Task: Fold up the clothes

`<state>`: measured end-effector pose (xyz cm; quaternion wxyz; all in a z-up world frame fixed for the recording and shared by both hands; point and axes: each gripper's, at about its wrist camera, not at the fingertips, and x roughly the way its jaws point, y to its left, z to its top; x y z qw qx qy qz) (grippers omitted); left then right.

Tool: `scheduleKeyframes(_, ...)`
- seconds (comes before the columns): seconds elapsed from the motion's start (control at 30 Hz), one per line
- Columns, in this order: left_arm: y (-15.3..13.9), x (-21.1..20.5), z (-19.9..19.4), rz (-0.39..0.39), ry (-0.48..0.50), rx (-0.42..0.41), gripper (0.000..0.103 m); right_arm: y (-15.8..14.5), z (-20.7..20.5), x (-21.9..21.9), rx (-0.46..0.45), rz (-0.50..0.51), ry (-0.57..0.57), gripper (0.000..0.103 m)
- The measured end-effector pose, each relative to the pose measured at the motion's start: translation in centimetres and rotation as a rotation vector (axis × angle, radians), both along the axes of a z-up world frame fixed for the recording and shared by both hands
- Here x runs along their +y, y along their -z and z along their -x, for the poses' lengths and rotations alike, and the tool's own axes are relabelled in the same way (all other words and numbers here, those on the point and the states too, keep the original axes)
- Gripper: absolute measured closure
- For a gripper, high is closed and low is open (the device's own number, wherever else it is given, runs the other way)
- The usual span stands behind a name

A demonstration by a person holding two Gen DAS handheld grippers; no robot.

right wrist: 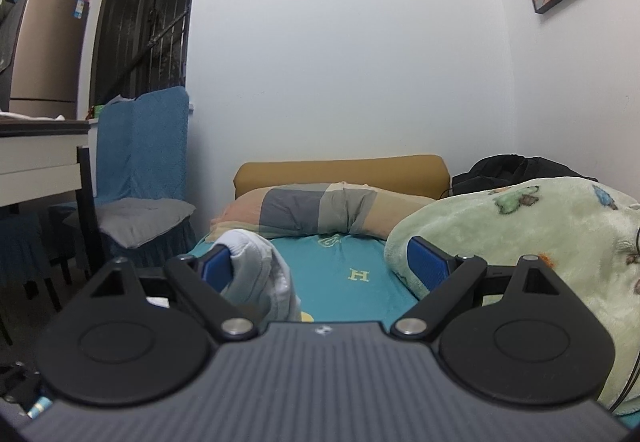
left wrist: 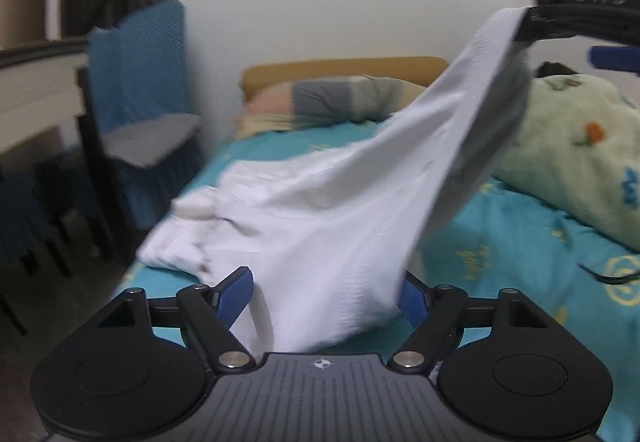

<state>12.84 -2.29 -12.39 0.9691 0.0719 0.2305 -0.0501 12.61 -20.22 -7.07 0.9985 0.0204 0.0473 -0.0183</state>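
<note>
A white garment (left wrist: 312, 202) stretches across the teal bed sheet (left wrist: 520, 242) in the left wrist view. Its near end lies between the wide-apart blue pads of my left gripper (left wrist: 328, 298), which is open. Its far corner hangs lifted from my right gripper (left wrist: 560, 38), seen at the top right of the same view. In the right wrist view my right gripper (right wrist: 324, 268) has its pads wide apart, and a fold of the white cloth (right wrist: 260, 274) drapes over the left pad (right wrist: 218, 266).
A green fleece blanket (right wrist: 540, 242) lies piled on the bed's right side. A striped pillow (right wrist: 320, 210) lies at the tan headboard (right wrist: 340, 170). A blue-covered chair (right wrist: 140, 178) and a desk (right wrist: 40, 158) stand left of the bed.
</note>
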Motion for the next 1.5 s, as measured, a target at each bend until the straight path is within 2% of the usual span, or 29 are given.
scheduleKeyframes(0.13,-1.4,1.8,0.2,0.047,-0.147,-0.085,0.019,-0.1,-0.1,-0.9,-0.005,-0.020,0.035,0.012)
scheduleKeyframes(0.23,-2.9,3.4,0.5,0.085,-0.266,-0.154,0.019,0.4,-0.5,-1.1,0.014,-0.005,0.044,0.012)
scheduleKeyframes(0.33,-4.1,5.2,0.9,0.143,-0.372,-0.197,0.014,2.3,-2.3,-0.1,0.129,0.087,0.031,0.012)
scheduleKeyframes(0.47,-5.8,5.8,2.3,0.157,-0.383,-0.235,0.013,6.7,-5.0,0.6,0.360,0.137,0.019,0.012)
scheduleKeyframes(0.53,-6.6,6.1,2.9,0.164,-0.389,-0.254,0.013,8.0,-5.4,0.3,0.415,0.141,0.029,0.012)
scheduleKeyframes(0.6,-7.5,6.4,3.6,0.171,-0.395,-0.273,0.013,7.6,-5.0,-0.1,0.393,0.141,0.055,0.012)
scheduleKeyframes(0.77,-9.6,7.1,5.4,0.188,-0.409,-0.321,0.013,2.2,-2.1,-2.5,0.240,0.008,0.101,0.012)
scheduleKeyframes(0.83,-11.8,7.0,6.4,0.198,-0.406,-0.374,0.013,-0.8,-0.8,-3.2,0.179,-0.034,0.109,0.012)
scheduleKeyframes(1.0,-21.7,6.7,10.3,0.249,-0.378,-0.557,0.013,-10.3,3.0,-2.8,0.008,0.025,0.110,0.012)
scheduleKeyframes(1.07,-26.4,6.3,11.7,0.242,-0.357,-0.621,0.013,-14.9,4.7,-2.5,-0.050,0.054,0.116,0.012)
scheduleKeyframes(1.23,-38.5,5.5,16.9,0.218,-0.286,-0.817,0.013,-26.5,10.6,-3.6,-0.221,0.050,0.122,0.012)
scheduleKeyframes(1.37,-46.8,4.3,22.4,0.231,-0.248,-0.915,0.013,-34.2,16.5,-4.5,-0.360,0.086,0.137,0.012)
scheduleKeyframes(1.5,-52.9,3.1,27.7,0.262,-0.201,-0.937,0.011,-40.0,22.2,-5.1,-0.470,0.102,0.149,0.012)
